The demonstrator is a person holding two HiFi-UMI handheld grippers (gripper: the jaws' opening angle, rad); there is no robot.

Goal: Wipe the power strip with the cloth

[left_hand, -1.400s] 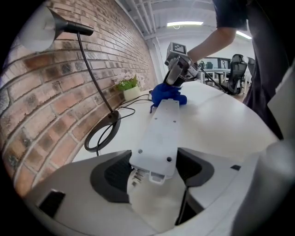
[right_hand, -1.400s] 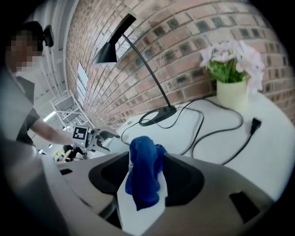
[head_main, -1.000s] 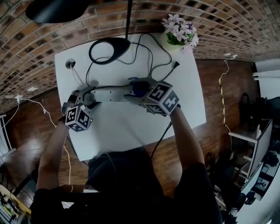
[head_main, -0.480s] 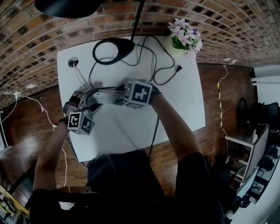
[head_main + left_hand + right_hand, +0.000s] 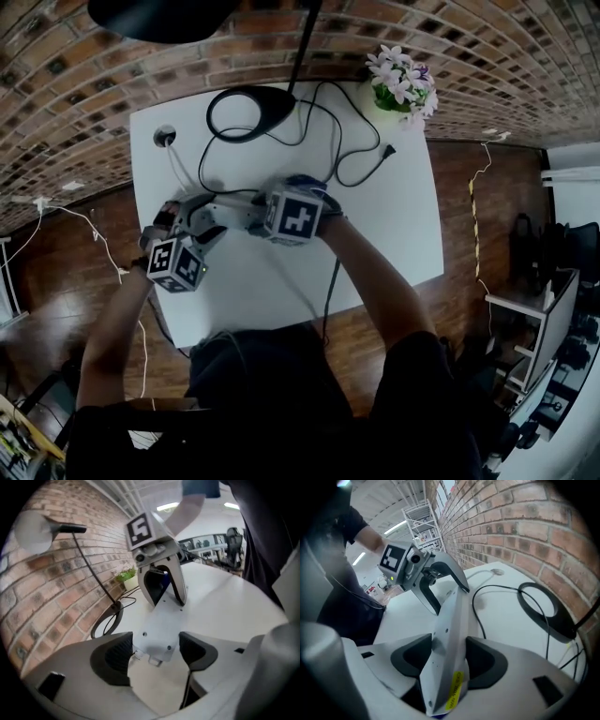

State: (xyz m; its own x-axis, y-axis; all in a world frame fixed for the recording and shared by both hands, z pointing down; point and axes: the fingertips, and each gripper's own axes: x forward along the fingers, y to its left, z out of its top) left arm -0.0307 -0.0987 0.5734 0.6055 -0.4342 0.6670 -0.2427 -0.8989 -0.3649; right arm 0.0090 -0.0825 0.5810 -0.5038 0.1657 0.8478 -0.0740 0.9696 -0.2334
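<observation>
Jaws of left gripper (image 5: 154,651) and right gripper (image 5: 447,653) clamp tilted power strip (image 5: 450,616), well inside table (image 5: 375,234) edges.

white power strip (image 5: 449,620) on edge, screw-holed underside and yellow sticker showing, spans from right tool (image 5: 449,659) to left tool (image 5: 155,654); blue cloth (image 5: 162,580) sits deep between the right tool's jaws.

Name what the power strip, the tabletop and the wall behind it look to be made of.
power strip: probably moulded plastic, pale grey and smooth matte. Its flat face shows small holes and a yellow sticker.
tabletop: white, smooth and even, perhaps laminate or painted board. The pictures do not settle which.
wall: bare reddish brick, rough, with paler mortar joints.
</observation>
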